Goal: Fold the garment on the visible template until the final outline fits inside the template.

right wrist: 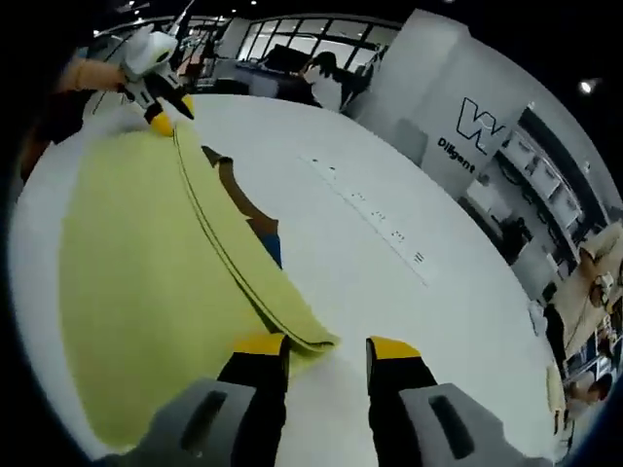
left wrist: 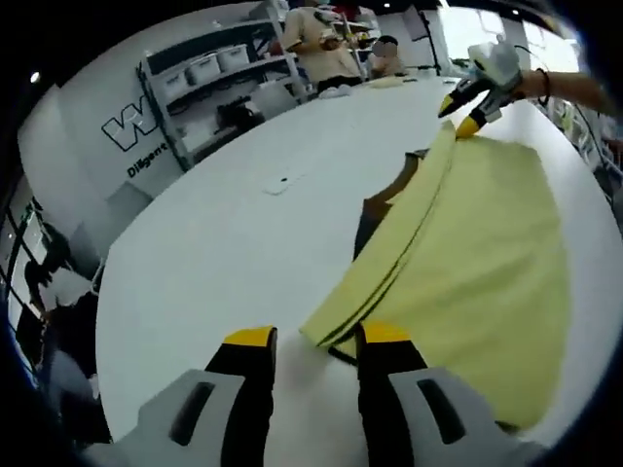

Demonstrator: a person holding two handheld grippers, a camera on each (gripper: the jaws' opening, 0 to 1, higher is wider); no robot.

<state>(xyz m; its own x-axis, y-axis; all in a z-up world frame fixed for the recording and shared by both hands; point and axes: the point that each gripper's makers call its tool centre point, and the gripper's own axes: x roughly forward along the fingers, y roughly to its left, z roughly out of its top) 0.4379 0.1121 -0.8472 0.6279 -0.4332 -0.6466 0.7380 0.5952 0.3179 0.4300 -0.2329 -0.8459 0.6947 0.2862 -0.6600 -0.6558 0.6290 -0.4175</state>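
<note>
Yellow-tipped jaws of my left gripper (left wrist: 313,339) sat at 6 o'clock in the left gripper view, parted, straddling the near corner of the yellow garment (left wrist: 477,263); nothing was visibly pinched, and contact with the cloth edge was unclear. My right gripper (right wrist: 326,345) showed at 6 o'clock in the right gripper view, likewise parted, with the other corner of the garment (right wrist: 146,282) lying between its jaws, apparently not clamped.

Surface: a large white table (left wrist: 224,233), rounded edge, mostly bare, with one small item (left wrist: 279,184) at about 10 o'clock in the left gripper view. A line of small markings (right wrist: 375,214) ran across the tabletop in the right gripper view.

Room: white wall with a dark logo (left wrist: 131,126), shelving with bins (left wrist: 209,78) at 11 o'clock, people (left wrist: 326,44) at 12 o'clock beyond the table's far end. Right gripper view showed the same logo wall (right wrist: 477,131) at 2 o'clock and windows (right wrist: 292,34) at 12.

Garment lay flat on the table, folded, layered edges stacked along one long side. Long axis ran from one gripper to the other: 6 toward 1 o'clock in the left gripper view, 6 toward 11 in the right gripper view. A dark template (left wrist: 384,199) poked out from under the folded edge, brown and blue patches showing (right wrist: 251,216).
</note>
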